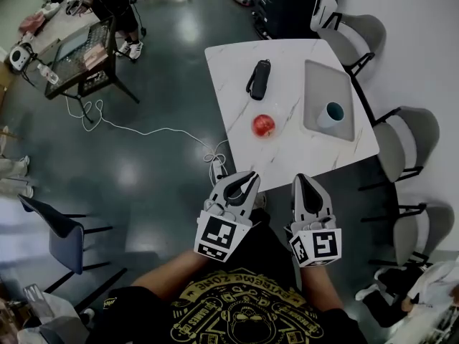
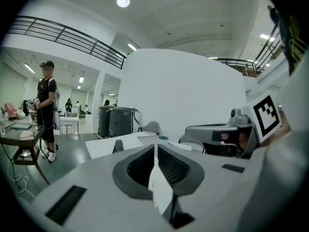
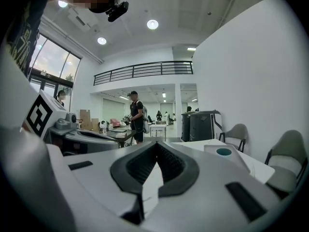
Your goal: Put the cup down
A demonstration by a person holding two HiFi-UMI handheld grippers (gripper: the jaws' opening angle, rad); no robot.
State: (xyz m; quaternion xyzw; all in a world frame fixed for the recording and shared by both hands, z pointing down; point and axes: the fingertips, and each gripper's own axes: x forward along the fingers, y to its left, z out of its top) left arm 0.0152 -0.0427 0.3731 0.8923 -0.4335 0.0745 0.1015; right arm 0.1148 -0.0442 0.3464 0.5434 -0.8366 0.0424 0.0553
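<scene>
A white cup point(image 1: 330, 115) with a teal inside stands upright on a grey tray point(image 1: 315, 77) at the right of the white marble table point(image 1: 237, 63). Both grippers hang off the table's near edge, held close to the person's body. My left gripper point(image 1: 249, 178) is shut with nothing in it, and so is my right gripper point(image 1: 302, 180). In the right gripper view the cup point(image 3: 223, 152) sits far beyond the closed jaws point(image 3: 155, 144). The left gripper view shows its jaws point(image 2: 155, 148) closed, with the cup's rim point(image 2: 163, 139) just above them.
A red apple point(image 1: 263, 125) and a black case point(image 1: 259, 79) lie on the table left of the tray. Grey chairs point(image 1: 412, 138) line the table's right side. A white cable point(image 1: 158, 131) runs across the floor. A person point(image 1: 115, 6) stands by a dark table at far left.
</scene>
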